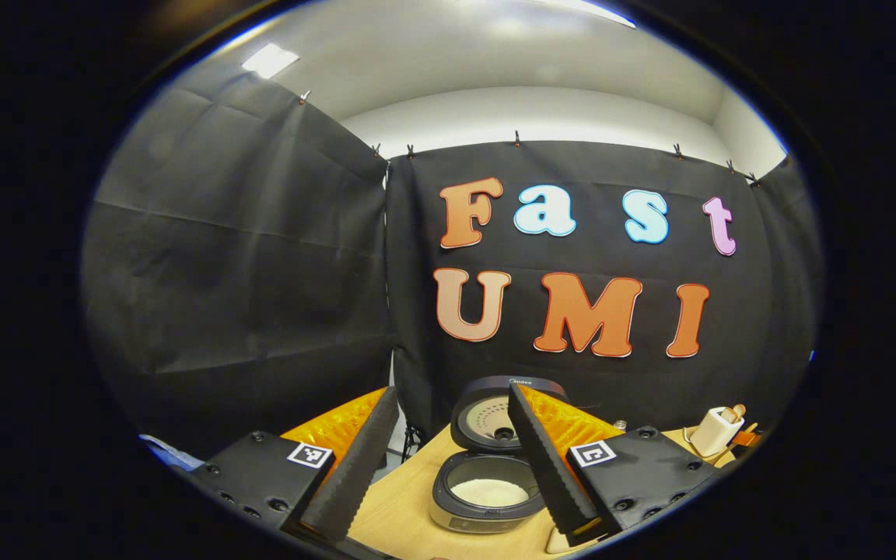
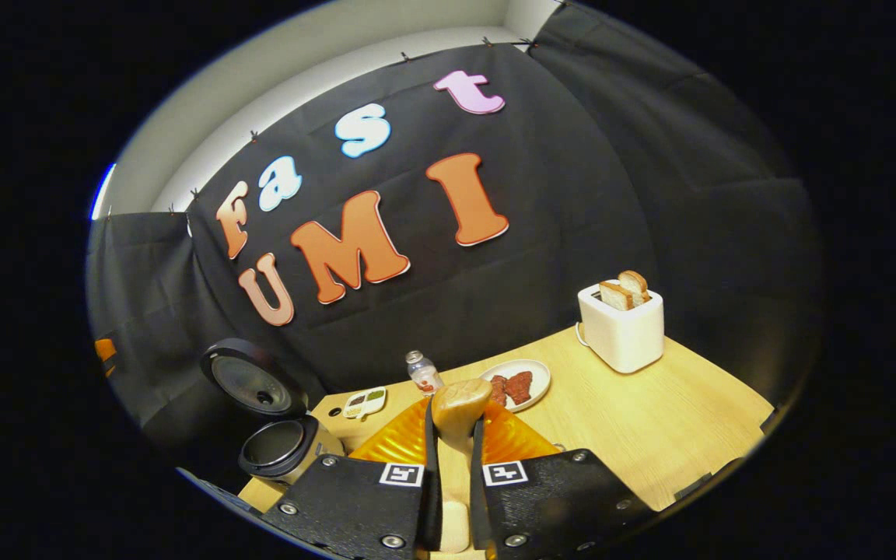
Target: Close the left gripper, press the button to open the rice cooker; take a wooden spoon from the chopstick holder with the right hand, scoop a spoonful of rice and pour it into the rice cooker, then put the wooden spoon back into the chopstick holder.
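A light wooden table [image 2: 650, 420] stands before the black cloth wall. On it, one rice cooker [image 2: 281, 447] sits with lid up; right of it are one plate [image 2: 533, 373] and one toaster [image 2: 623, 330]. The left gripper [image 1: 448, 467] is spread. The right gripper [image 2: 454, 498] pinches one wooden spoon [image 2: 460, 404].

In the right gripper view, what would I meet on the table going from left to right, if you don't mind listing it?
Rice cooker with its lid up → small divided dish → little bottle → wooden spoon held in the right tongs → plate of meat → toaster holding bread.
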A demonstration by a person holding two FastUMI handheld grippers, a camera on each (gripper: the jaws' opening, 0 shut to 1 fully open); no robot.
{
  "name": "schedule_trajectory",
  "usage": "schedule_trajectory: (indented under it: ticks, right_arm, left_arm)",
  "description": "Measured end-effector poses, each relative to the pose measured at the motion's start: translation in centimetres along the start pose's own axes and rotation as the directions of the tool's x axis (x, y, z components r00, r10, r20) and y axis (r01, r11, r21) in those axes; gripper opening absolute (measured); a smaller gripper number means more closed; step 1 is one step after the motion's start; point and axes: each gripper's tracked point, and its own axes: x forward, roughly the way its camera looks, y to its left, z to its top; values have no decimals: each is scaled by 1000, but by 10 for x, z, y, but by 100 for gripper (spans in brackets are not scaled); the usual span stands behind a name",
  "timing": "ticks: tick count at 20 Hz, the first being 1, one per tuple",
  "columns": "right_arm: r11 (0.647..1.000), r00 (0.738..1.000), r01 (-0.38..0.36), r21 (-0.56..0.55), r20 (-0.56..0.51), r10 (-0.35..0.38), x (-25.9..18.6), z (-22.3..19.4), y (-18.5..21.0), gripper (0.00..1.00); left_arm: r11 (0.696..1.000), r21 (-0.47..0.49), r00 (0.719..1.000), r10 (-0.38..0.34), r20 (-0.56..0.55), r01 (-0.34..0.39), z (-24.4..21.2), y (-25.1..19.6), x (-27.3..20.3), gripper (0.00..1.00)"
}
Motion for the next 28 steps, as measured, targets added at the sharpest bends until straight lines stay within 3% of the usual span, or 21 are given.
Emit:
schedule_trajectory:
  ticks: [3, 7, 8, 9, 16, 19, 24, 28]
  right_arm:
    - [998, 999, -35, -60, 6, 36, -7, -11, 46, 14]
    - [988, 1000, -22, -152, -16, 19, -4, -48, 84, 14]
    - [985, 1000, -15, -169, -28, 10, -1, -60, 91, 19]
    - [984, 999, -10, -179, -37, 4, 1, -71, 96, 14]
    - [963, 988, 115, -242, -72, -136, 27, -132, 86, 14]
    - [956, 980, 146, -255, -97, -175, 38, -156, 80, 14]
    - [968, 977, 158, -197, -111, -183, 42, -173, 82, 14]
    - [996, 989, 85, -5, -124, -85, 44, -181, 104, 14]
  left_arm:
    - [998, 28, 999, -49, 1, 48, 1, 1, 20, 98]
    - [993, 43, 994, -108, 3, 108, 0, 9, 45, 98]
    - [991, 47, 993, -122, -1, 122, -2, 11, 50, 98]
    - [990, 53, 991, -131, -3, 131, -4, 15, 55, 98]
    - [982, 54, 984, -180, -11, 181, -14, 34, 80, 98]
    - [979, 60, 981, -194, -17, 195, -17, 37, 85, 92]
    - [975, 83, 979, -205, -17, 206, -20, 42, 96, 95]
    - [973, 67, 975, -221, -22, 222, -25, 41, 100, 95]
